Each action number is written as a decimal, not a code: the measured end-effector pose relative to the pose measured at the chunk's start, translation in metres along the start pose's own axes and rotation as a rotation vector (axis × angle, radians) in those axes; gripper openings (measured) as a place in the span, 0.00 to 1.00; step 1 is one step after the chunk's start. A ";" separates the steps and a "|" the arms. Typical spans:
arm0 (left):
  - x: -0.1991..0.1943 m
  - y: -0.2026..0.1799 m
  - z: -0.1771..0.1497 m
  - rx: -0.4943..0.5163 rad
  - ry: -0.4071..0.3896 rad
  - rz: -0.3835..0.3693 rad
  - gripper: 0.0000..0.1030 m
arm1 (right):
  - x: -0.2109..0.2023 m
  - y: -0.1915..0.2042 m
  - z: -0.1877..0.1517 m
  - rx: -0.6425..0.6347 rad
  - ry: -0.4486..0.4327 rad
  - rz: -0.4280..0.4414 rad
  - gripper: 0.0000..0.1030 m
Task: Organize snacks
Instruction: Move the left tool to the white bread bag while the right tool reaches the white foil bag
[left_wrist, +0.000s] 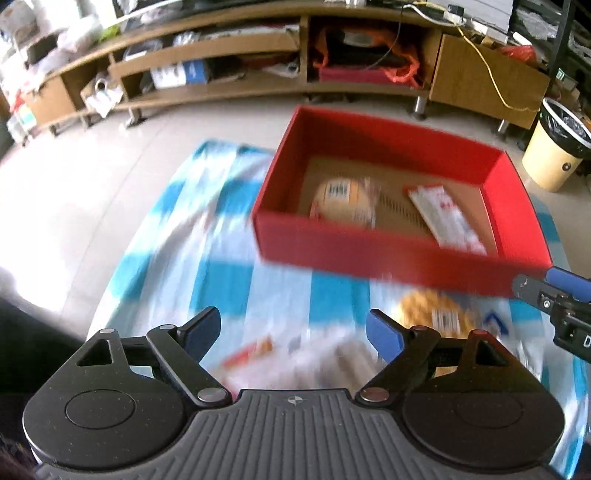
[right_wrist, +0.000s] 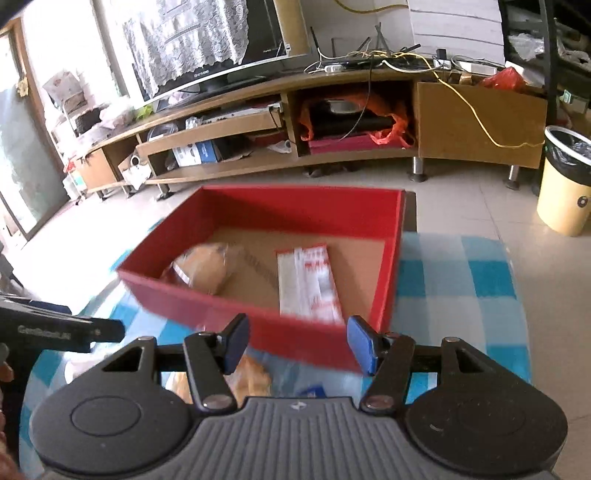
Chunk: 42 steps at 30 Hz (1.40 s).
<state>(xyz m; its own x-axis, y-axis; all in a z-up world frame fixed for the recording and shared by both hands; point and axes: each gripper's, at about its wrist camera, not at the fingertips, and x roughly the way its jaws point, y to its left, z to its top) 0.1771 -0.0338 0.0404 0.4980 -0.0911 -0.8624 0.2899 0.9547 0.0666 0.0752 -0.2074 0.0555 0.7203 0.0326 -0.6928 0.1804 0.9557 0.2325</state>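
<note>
Both tongs stand released with nothing between their blue pads: my left tongs (left_wrist: 293, 334) spread wide, my right tongs (right_wrist: 295, 341) parted less. Each hangs above the near part of the blue-and-white checked cloth (left_wrist: 207, 280) that covers the bench.

The red box (left_wrist: 391, 254) sits toward the far side of the cloth, and two snacks lie on its cardboard floor: a round orange-wrapped bun (left_wrist: 345, 201) to the left and a flat white-and-red packet (left_wrist: 448, 218) to the right, apart from each other. I judge that a drop into the box is done and I am between picks.

More snacks wait on the cloth just near of the box's front wall: another orange-wrapped bun (left_wrist: 436, 314) by my left tongs' right finger, plus a pale wrapper (left_wrist: 332, 354) below the gap, too blurred to name. The next move calls for lowering one pair of tongs over a loose snack, closing, then lifting clear of the box's near wall before carrying it in.

That front wall is the edge to mind. The box's middle is open, and my two tongs hang near each other, so I should take turns.
</note>
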 end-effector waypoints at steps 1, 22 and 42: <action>-0.003 0.002 -0.007 -0.003 0.007 0.000 0.87 | -0.003 0.000 -0.005 0.005 0.008 0.008 0.53; 0.029 -0.056 -0.043 -0.050 0.109 0.178 0.94 | -0.030 -0.031 -0.065 0.121 0.102 0.050 0.57; -0.003 -0.024 -0.076 0.021 0.115 0.053 0.80 | -0.017 -0.031 -0.074 0.143 0.185 0.036 0.58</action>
<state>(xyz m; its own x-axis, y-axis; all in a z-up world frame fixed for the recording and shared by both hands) 0.1063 -0.0351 0.0025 0.4165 -0.0069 -0.9091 0.2835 0.9511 0.1227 0.0079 -0.2163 0.0100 0.5951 0.1313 -0.7928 0.2599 0.9021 0.3445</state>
